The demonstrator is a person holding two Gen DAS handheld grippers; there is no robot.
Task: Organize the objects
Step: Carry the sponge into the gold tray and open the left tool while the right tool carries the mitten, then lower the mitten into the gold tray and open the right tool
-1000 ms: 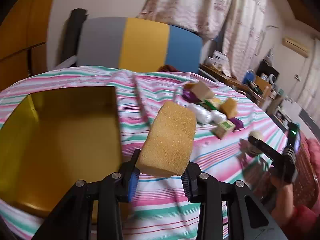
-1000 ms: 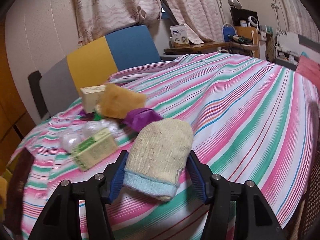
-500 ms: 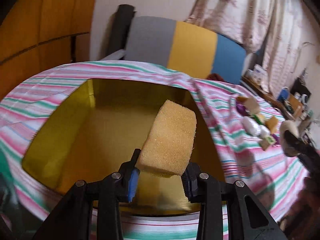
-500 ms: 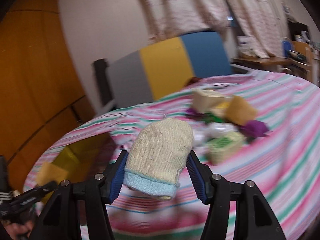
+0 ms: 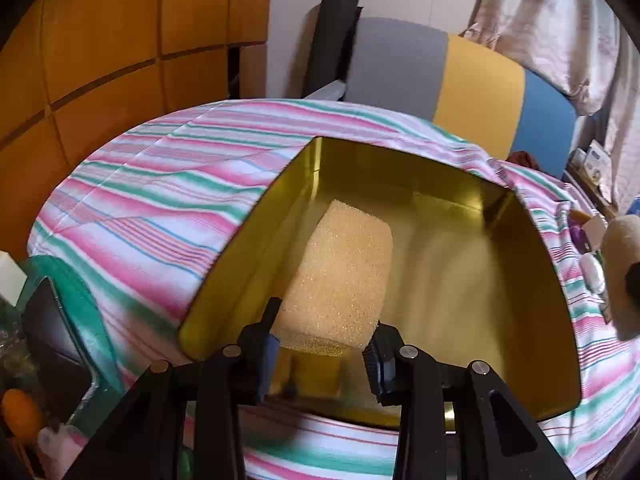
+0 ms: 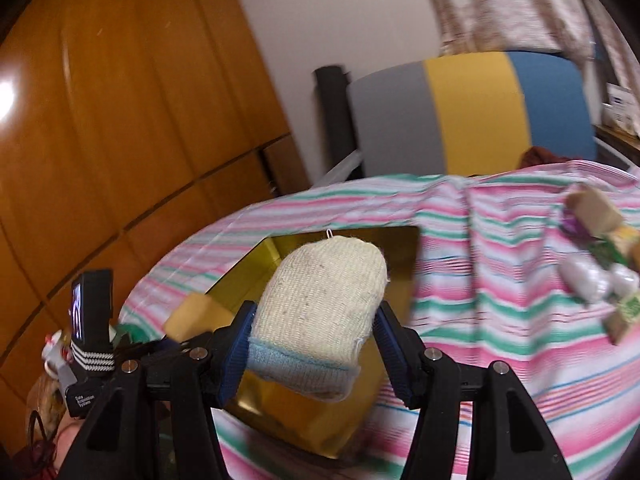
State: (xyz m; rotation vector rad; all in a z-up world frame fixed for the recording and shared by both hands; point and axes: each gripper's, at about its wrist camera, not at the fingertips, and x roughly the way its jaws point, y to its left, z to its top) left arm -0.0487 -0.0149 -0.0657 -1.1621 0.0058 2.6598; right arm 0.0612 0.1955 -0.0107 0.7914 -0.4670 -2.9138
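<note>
Left wrist view: the left gripper [image 5: 322, 354] pinches the near end of a yellow sponge [image 5: 340, 276], its tongs narrow on it, and the sponge now hangs over the open gold tin [image 5: 248, 236] that fills the middle of the frame. A second ago the same sponge was over the striped cloth [image 5: 152, 196] with the tin off at 9 o'clock, so the carry has reached the tin; what seems left is to lower the sponge and let go. At 3 o'clock the edge of a knitted mitt [image 5: 622, 268] pokes in. Right wrist view: the right gripper [image 6: 314, 350] holds that mitt [image 6: 320, 300] by its blue cuff, tongs at a middling width pressed on both sides. A second ago it faced the loose pile of things; now the tin [image 6: 404, 264] sits right behind the mitt at 12 o'clock, the left gripper's sponge [image 6: 196, 316] shows at 9 o'clock, and the leftover pile [image 6: 596, 264] has slid to 3 o'clock. Both carried items look close to being dropped in, while several things on the cloth are yet to be collected.
</note>
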